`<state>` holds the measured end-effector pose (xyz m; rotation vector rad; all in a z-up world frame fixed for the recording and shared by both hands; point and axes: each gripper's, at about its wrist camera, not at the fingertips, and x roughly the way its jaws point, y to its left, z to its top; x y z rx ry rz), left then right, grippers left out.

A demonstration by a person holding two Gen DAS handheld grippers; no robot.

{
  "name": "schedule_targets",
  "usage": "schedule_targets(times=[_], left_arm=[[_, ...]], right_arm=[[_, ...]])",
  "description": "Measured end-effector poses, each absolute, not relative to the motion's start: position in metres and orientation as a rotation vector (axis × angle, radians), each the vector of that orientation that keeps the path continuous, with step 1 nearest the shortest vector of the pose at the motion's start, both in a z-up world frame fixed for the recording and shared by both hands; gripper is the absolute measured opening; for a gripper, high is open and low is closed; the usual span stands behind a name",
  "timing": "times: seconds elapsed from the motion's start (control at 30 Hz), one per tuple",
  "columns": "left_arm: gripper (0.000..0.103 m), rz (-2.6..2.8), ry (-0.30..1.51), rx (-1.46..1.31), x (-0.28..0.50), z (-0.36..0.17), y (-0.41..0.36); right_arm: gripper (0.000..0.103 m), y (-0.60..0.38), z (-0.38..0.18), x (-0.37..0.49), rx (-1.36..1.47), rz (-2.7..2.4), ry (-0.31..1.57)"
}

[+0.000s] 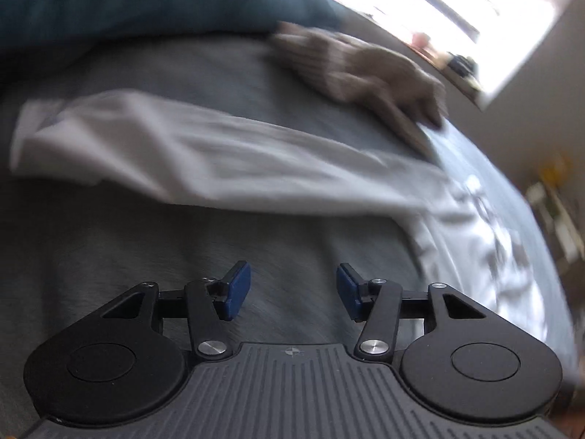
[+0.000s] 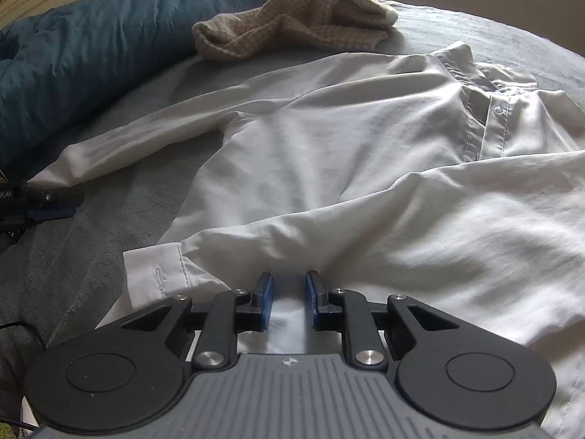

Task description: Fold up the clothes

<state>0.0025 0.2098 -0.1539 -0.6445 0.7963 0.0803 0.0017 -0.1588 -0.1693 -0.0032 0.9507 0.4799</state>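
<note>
On the far left a blue duvet [image 2: 84, 47] is bunched along the edge of the grey bed [image 2: 73, 256], out of the way of the folding. Next to it the left gripper [image 1: 293, 290] hangs over bare blanket with its jaws standing apart and nothing between them, just short of the white shirt's [image 2: 329, 139] outstretched sleeve [image 1: 204, 153], which I take to be its next target. A beige knitted garment [image 2: 292, 22] lies crumpled beyond the shirt, probably waiting its turn. The shirt lies spread front-up across the middle, collar away from us. Over its near part the right gripper [image 2: 289, 301] has its jaws narrow; white cloth shows in the gap, but the pads don't seem to press it. Only the right wrist view shows the collar, button placket and the other sleeve's cuff [image 2: 157, 270]; the left view is blurred.
</note>
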Motion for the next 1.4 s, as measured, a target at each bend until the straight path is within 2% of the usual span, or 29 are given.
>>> schedule_targets(times=[0.13,0.53,0.67,0.7,0.77,0.8,0.93,1.17,1.3,1.4], left_arm=[[0.054,0.208,0.764,-0.873,0.009,-0.164,0.247],[0.056,0.461,0.562,-1.163,0.01,-0.18,0.302],[0.048,0.51,0.527,-1.144,0.014,-0.175,0.31],[0.04,0.519,0.517,-1.134,0.015,-0.174,0.311],[0.031,0.532,0.497,-1.089,0.017,-0.168,0.311],[0.021,0.537,0.488,-1.065,0.018,-0.165,0.31],[0.006,0.514,0.441,-0.931,0.017,-0.142,0.295],[0.002,0.135,0.257,-0.558,0.013,-0.049,0.205],[0.002,-0.287,0.173,-0.315,-0.007,-0.002,0.116],[0.003,-0.598,0.164,-0.149,-0.033,0.008,0.044]], right_arm=[[0.021,-0.157,-0.17,0.002,-0.013,0.478,0.947],[0.021,-0.158,-0.171,0.001,-0.01,0.473,0.945],[0.021,-0.157,-0.171,0.001,-0.011,0.471,0.944],[0.021,-0.157,-0.171,0.0,-0.012,0.47,0.943],[0.021,-0.157,-0.171,0.0,-0.011,0.47,0.942],[0.021,-0.157,-0.171,0.0,-0.009,0.47,0.942],[0.021,-0.159,-0.171,0.0,0.005,0.471,0.943],[0.022,-0.19,-0.15,0.001,0.211,0.518,0.88],[0.023,-0.234,-0.127,-0.007,0.37,0.467,0.774],[0.023,-0.278,-0.12,-0.018,0.499,0.389,0.713]])
